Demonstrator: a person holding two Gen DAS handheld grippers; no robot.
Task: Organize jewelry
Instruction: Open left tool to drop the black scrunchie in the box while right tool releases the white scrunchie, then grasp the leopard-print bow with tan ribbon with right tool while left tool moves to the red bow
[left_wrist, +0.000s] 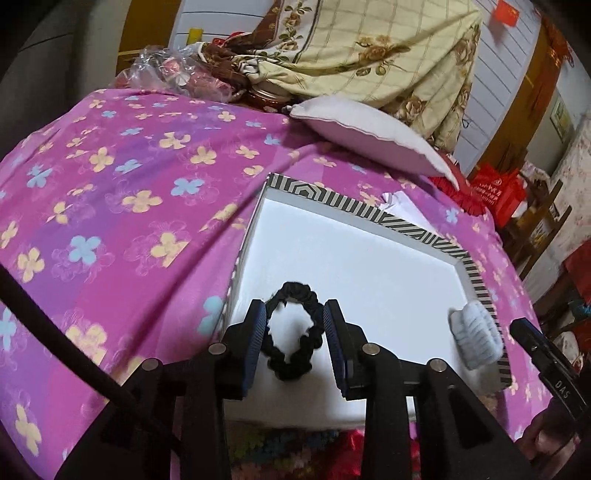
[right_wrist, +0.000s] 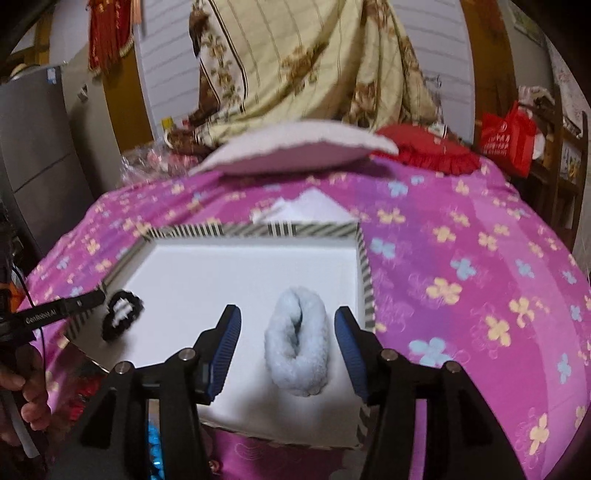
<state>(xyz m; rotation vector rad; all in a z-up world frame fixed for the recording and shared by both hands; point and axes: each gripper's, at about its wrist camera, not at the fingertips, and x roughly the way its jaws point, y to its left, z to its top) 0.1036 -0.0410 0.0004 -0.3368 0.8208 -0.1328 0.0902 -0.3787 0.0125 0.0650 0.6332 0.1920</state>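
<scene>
Left hand-held gripper (left_wrist: 294, 332) spread wide, blue ribbed pads (left_wrist: 257, 332) flanking the black scrunchie (left_wrist: 293, 334) without clear contact; whether touching, hard to tell; scrunchie lay flat on the white floor of the shallow box (left_wrist: 362, 243), near its left wall; seen again from the right wrist view as a dark ring (right_wrist: 122, 319) close to the box's left edge, beside the left tool's black fingertip.

Right hand-held gripper (right_wrist: 288, 343) likewise spread, pads (right_wrist: 345, 343) standing apart on either side of the pale blue fluffy scrunchie (right_wrist: 297, 343), a gap visible on each side; fluffy scrunchie rested on the box floor near the right wall; from the left wrist view appeared at the right rim (left_wrist: 476, 334), just beside the striped border.

Box (right_wrist: 258, 230) open, white inside, black-and-white striped rim, set on a bed covered by a magenta sheet (left_wrist: 129, 206) printed with yellow and blue flowers; white folded paper (right_wrist: 310, 205) just behind the far rim; a white pillow (left_wrist: 369, 129) farther back, a red frilled cushion (right_wrist: 424, 151) beside it; cream floral quilt (left_wrist: 369, 48) heaped against the wall; red bag (right_wrist: 508, 138) off to the right on wooden furniture.
</scene>
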